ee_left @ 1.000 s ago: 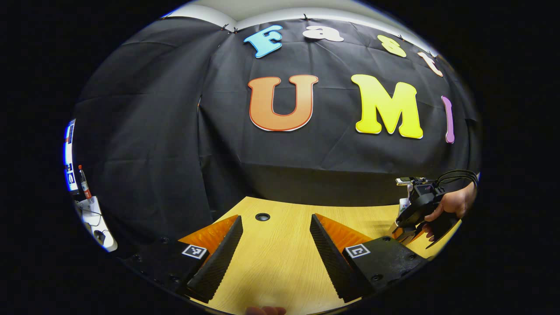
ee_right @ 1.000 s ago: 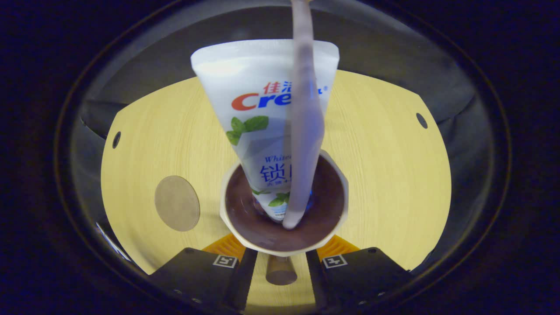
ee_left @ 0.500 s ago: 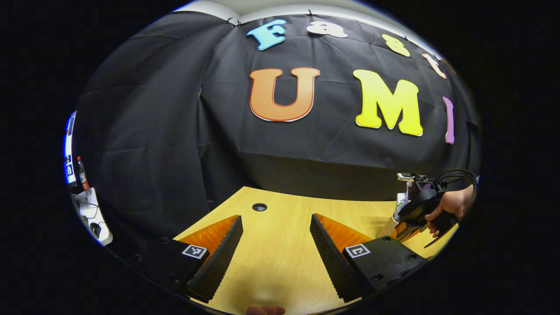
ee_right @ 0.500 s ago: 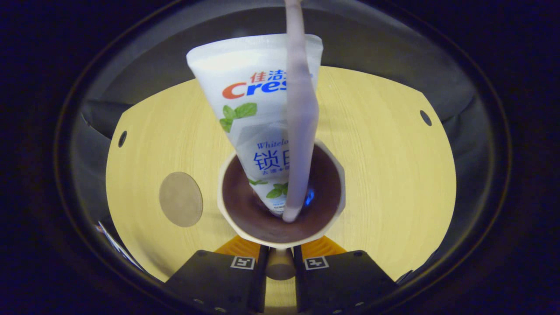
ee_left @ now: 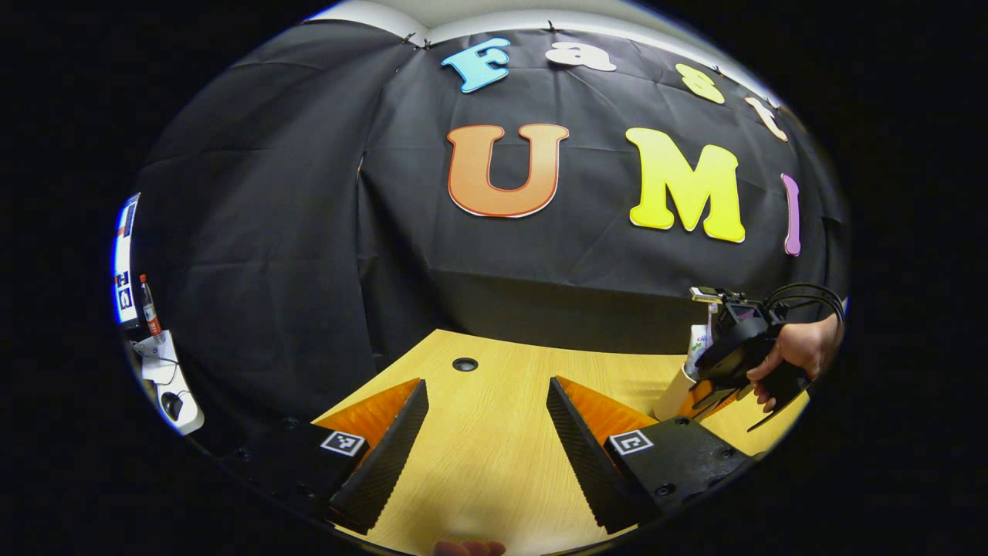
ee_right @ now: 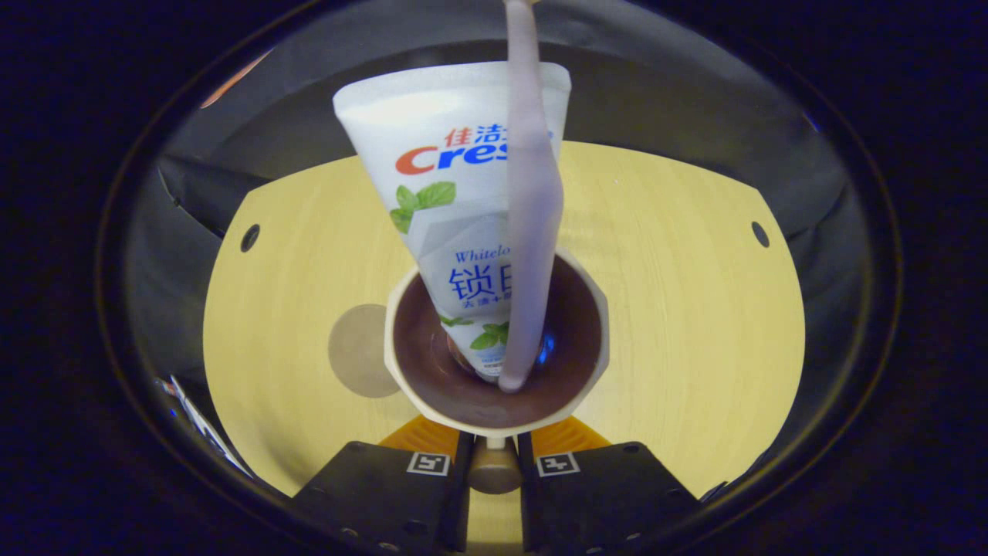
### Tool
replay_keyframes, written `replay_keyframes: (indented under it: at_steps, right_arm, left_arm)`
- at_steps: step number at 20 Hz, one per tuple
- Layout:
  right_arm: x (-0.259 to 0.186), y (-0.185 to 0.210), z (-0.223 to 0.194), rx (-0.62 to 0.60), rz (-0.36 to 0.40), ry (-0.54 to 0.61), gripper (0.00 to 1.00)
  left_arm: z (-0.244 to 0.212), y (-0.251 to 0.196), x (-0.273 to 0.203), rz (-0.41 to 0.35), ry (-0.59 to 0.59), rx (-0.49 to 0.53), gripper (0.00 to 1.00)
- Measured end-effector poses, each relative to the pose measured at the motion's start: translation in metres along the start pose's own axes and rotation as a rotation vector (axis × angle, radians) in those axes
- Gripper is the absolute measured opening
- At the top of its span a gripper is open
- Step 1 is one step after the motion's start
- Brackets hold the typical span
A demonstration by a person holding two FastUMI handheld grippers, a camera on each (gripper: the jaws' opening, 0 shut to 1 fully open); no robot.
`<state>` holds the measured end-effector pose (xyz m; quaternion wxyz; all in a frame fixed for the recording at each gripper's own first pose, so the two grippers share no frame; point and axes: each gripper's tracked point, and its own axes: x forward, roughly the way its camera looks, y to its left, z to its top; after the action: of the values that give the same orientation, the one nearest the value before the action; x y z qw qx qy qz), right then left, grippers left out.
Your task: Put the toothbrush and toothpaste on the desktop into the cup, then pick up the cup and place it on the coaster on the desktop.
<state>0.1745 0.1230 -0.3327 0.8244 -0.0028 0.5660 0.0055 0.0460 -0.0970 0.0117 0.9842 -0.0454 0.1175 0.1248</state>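
Cup (ee_right: 494,363), holding toothpaste (ee_right: 455,208) and toothbrush (ee_right: 529,232), is clamped at its handle by the right claw (ee_right: 492,471), just beside the coaster (ee_right: 356,351). Left claw (ee_left: 488,432) gapes apart over the tabletop (ee_left: 494,463).

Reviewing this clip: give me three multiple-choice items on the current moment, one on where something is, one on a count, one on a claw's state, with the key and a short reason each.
1. Where is the coaster in the right gripper view?
A. left of the cup, partly hidden behind its rim
B. under the toothpaste cap
C. between the left claw's fingers

2. How many items stand in the cup?
A. none
B. one
C. two

3. What is the state of the left claw?
A. shut on the toothbrush
B. open over the bare desktop
C. shut on the cup

Key:
1 A: the round disc lies on the desktop at the cup's left.
2 C: the toothpaste and the toothbrush both rise from it.
3 B: its fingers stand wide apart with nothing between them.
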Motion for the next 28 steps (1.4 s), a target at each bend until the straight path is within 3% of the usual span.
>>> replay_keyframes:
  at_steps: [8,22,23,28]
  right_arm:
    - [-0.005,0.074,-0.01,-0.126,0.053,0.01,0.25]
    - [0.001,0.081,-0.015,-0.161,-0.016,0.044,0.25]
    - [0.001,0.08,-0.013,-0.163,-0.013,0.034,0.27]
    - [-0.014,0.088,-0.01,-0.167,0.016,0.001,0.74]
  left_arm:
    - [-0.006,0.02,-0.011,0.021,0.009,-0.019,0.99]
    - [-0.009,0.045,-0.021,0.075,0.009,-0.033,0.99]
    - [-0.007,0.044,-0.021,0.074,0.006,-0.028,0.99]
    - [0.006,0.031,-0.023,0.054,-0.014,-0.014,0.98]
